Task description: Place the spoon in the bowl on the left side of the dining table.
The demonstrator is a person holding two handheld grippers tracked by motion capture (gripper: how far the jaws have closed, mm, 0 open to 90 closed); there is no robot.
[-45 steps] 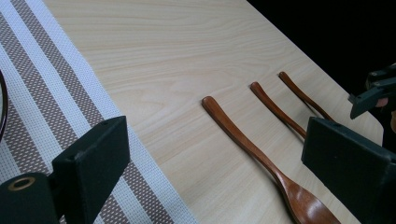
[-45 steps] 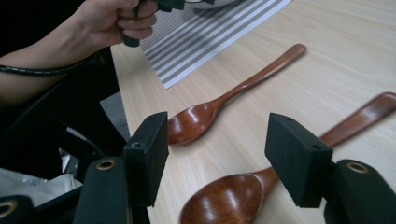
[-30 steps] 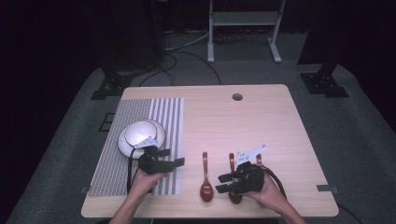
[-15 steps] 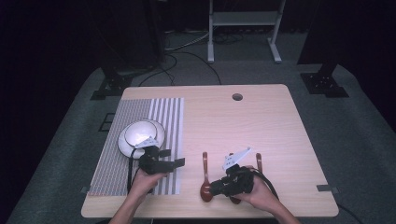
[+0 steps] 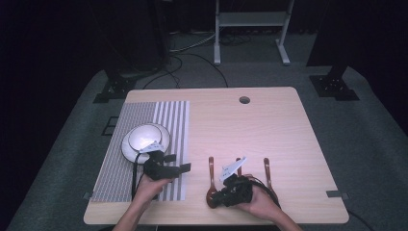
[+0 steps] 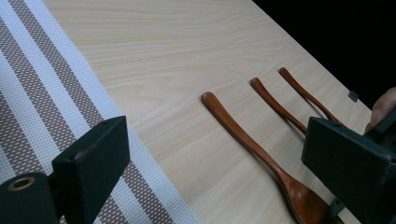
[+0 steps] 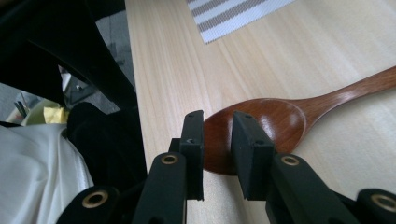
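Note:
A dark wooden spoon (image 5: 210, 179) lies on the table near the front edge, bowl end toward me. My right gripper (image 5: 217, 196) is low at that bowl end. In the right gripper view the two jaws stand close together astride the rim of the spoon's bowl (image 7: 275, 121), one outside it and one inside. Two more wooden utensils lie to the right, one (image 5: 239, 164) partly under the right gripper, the other (image 5: 267, 173) in full sight. My left gripper (image 5: 168, 167) is open at the right edge of the striped placemat (image 5: 120, 168), holding nothing; all three utensils (image 6: 243, 135) show ahead of its jaws.
A white bowl (image 5: 144, 138) sits on the placemat just behind my left gripper. The wooden table (image 5: 250, 130) has a round cable hole (image 5: 244, 100) near its far edge. Beyond the table are a white rack and black stand feet on grey carpet.
My right gripper has moved left, off the middle utensils, to the bowl end of the left spoon, and its jaws have come together there. The left gripper has stayed in place.

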